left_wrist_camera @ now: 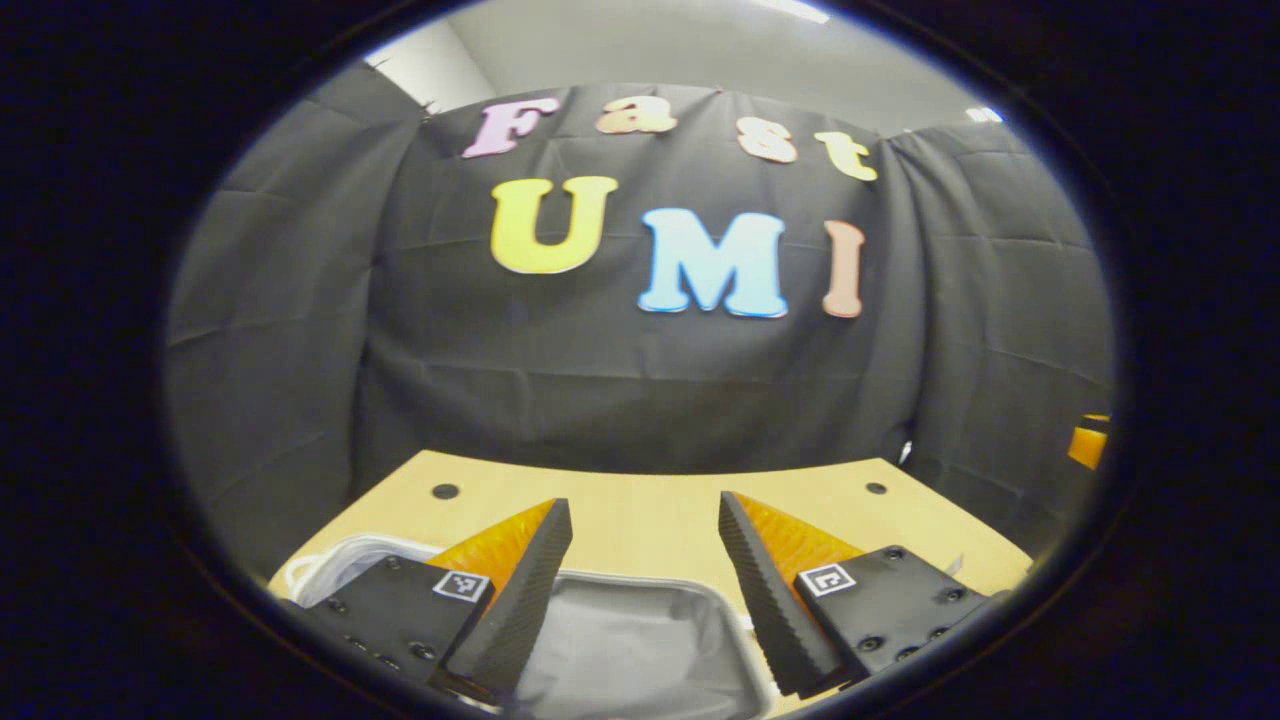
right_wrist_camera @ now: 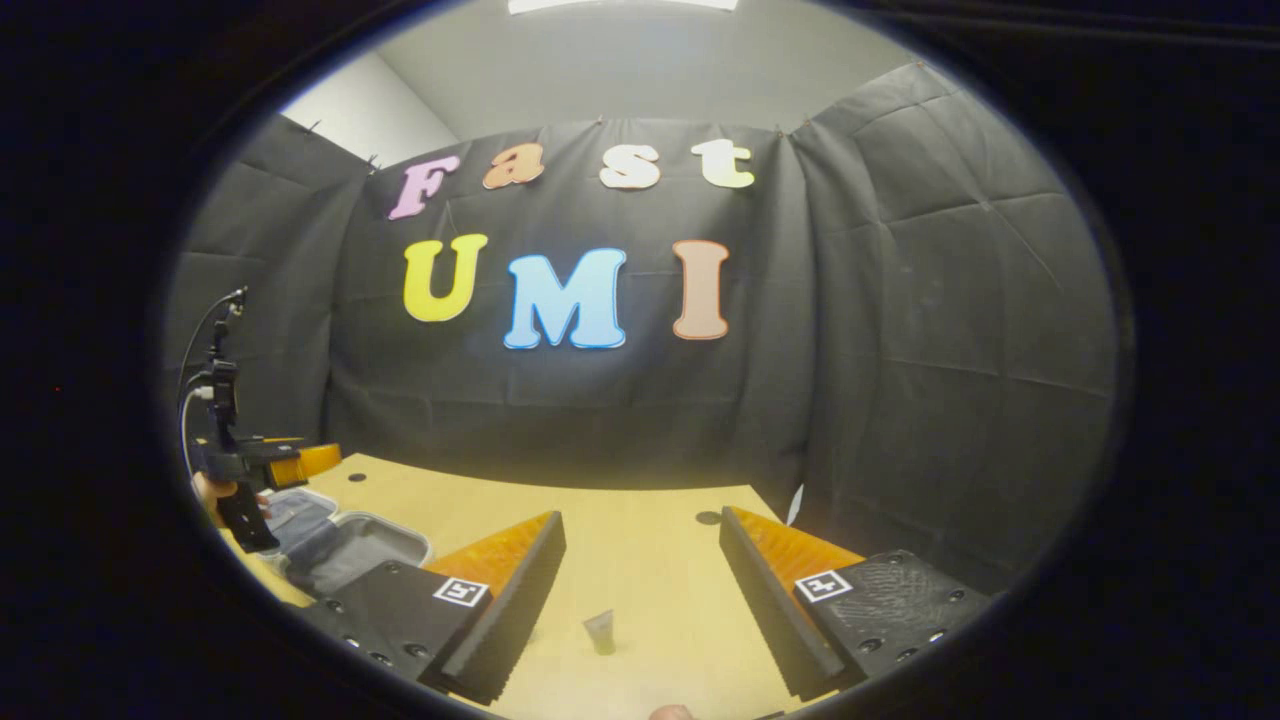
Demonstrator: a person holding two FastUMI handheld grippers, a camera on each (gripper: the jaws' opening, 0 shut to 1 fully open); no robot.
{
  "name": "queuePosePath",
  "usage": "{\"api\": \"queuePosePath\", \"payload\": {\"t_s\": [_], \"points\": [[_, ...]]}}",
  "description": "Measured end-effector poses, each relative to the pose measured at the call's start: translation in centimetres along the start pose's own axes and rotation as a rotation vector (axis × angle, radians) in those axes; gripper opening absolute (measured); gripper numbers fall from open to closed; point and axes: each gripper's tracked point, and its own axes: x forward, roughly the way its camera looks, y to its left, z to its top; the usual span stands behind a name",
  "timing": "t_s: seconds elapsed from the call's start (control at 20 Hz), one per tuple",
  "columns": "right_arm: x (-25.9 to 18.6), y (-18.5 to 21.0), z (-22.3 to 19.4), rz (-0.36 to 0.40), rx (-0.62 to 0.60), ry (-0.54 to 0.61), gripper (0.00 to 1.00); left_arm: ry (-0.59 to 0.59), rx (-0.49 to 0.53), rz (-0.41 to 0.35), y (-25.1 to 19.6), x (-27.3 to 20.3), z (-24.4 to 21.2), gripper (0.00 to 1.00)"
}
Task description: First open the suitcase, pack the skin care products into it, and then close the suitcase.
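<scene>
In the left gripper view, the left tool (left_wrist_camera: 645,590) hangs with its fingers spread wide, holding nothing, just above the open suitcase (left_wrist_camera: 640,650), whose grey lining shows between them. The suitcase lies on the tabletop (left_wrist_camera: 650,500) toward its near edge. In the right gripper view, the suitcase (right_wrist_camera: 345,555) sits at the tabletop's left side under the left tool (right_wrist_camera: 300,460), held by a hand (right_wrist_camera: 208,492). The right tool (right_wrist_camera: 640,590) gapes empty over a small tube (right_wrist_camera: 600,632) standing on the tabletop.
</scene>
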Motion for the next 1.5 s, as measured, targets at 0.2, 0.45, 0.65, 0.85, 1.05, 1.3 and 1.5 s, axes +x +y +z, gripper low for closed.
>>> {"api": "queuePosePath", "payload": {"t_s": [0.2,0.45,0.65,0.85,1.05,1.3,1.5], "points": [[0.5,-0.5,-1.3,0.027,0.003,0.034,0.95,-0.028,0.027,-0.152,-11.4,1.0,-2.2,0.96],[1.6,-0.2,-2.9,0.065,-0.009,0.068,0.95,-0.008,0.009,-0.243,-19.2,2.2,-6.1,0.96],[2.4,0.3,-4.1,0.098,-0.001,0.093,0.95,0.066,0.022,-0.262,-21.9,3.7,-11.7,0.96],[3.3,-0.3,-5.3,0.107,-0.032,0.115,0.95,0.195,0.019,-0.249,-22.7,4.6,-19.2,0.97],[4.4,0.0,-6.6,0.127,-0.03,0.138,0.95,0.287,0.034,-0.216,-23.3,5.4,-23.2,0.88],[5.6,0.5,-7.5,0.157,-0.045,0.145,0.94,0.342,0.034,-0.186,-22.5,5.8,-23.9,0.45],[6.6,1.8,-8.7,0.199,-0.014,0.159,0.95,0.416,-0.127,-0.184,-21.1,3.7,-21.1,0.4]]}}
